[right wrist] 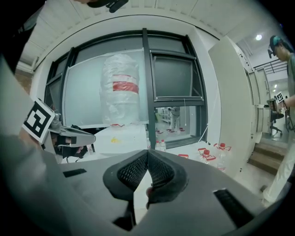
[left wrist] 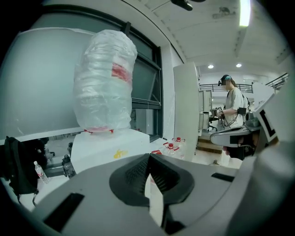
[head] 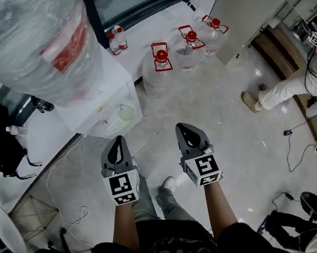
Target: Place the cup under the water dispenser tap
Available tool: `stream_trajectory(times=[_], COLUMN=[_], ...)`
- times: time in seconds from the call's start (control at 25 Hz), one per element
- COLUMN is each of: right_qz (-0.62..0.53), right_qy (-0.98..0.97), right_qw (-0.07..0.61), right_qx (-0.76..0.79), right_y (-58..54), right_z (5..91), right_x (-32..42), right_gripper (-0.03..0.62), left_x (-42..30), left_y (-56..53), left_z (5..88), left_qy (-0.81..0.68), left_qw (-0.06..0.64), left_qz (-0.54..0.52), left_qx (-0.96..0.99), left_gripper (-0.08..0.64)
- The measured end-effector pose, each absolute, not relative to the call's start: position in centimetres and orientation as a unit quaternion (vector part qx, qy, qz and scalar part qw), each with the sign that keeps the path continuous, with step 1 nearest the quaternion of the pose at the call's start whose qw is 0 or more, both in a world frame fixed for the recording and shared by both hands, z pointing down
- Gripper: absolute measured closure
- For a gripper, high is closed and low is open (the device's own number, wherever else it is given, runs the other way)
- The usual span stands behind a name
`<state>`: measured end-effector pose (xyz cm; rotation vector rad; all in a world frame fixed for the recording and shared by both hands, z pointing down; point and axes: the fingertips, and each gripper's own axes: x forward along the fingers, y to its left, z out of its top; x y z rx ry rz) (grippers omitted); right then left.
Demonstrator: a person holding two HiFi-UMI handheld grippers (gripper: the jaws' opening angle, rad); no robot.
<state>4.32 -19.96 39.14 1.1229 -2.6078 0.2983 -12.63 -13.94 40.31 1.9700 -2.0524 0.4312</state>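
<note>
Clear plastic wrap covers the big bottle (head: 29,48) on the white dispenser (head: 116,85).

Head view: pale cup (head: 126,113) in the dispenser's front recess, contents unreadable. Red-capped jugs (head: 162,63) on the floor beyond. Left claw (head: 117,151) and right claw (head: 191,137) side by side, clear of the cup.

Left gripper view: claw closed, empty.

Right gripper view: closed too, nothing held.

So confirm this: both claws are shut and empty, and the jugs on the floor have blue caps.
Not blue: the jugs have red caps, as the head view shows. The left claw and right claw are indeed shut and empty.
</note>
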Motion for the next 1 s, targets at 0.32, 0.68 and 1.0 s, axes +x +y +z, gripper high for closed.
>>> stream_trajectory(times=[0.32, 0.68, 1.0], right_qz=[0.090, 0.081, 0.072], right_qy=[-0.909, -0.918, -0.923], right_qw=[0.134, 0.126, 0.121], right_qx=[0.385, 0.367, 0.358], right_y=[-18.4, -16.6, -14.9], right_z=[35.0, 31.8, 29.3], right_x=[4.9, 5.8, 6.2], right_gripper=[0.578, 0.578, 0.578], left_x=[-13.1, -11.7, -11.9], left_y=[-11.9, -10.4, -8.4], left_z=[36.1, 32.4, 29.7], left_qy=[-0.717, -0.717, -0.724], left_qw=[0.114, 0.099, 0.089], left_qz=[0.149, 0.128, 0.112], left_qx=[0.671, 0.678, 0.675], left_gripper=[0.545, 0.545, 0.545])
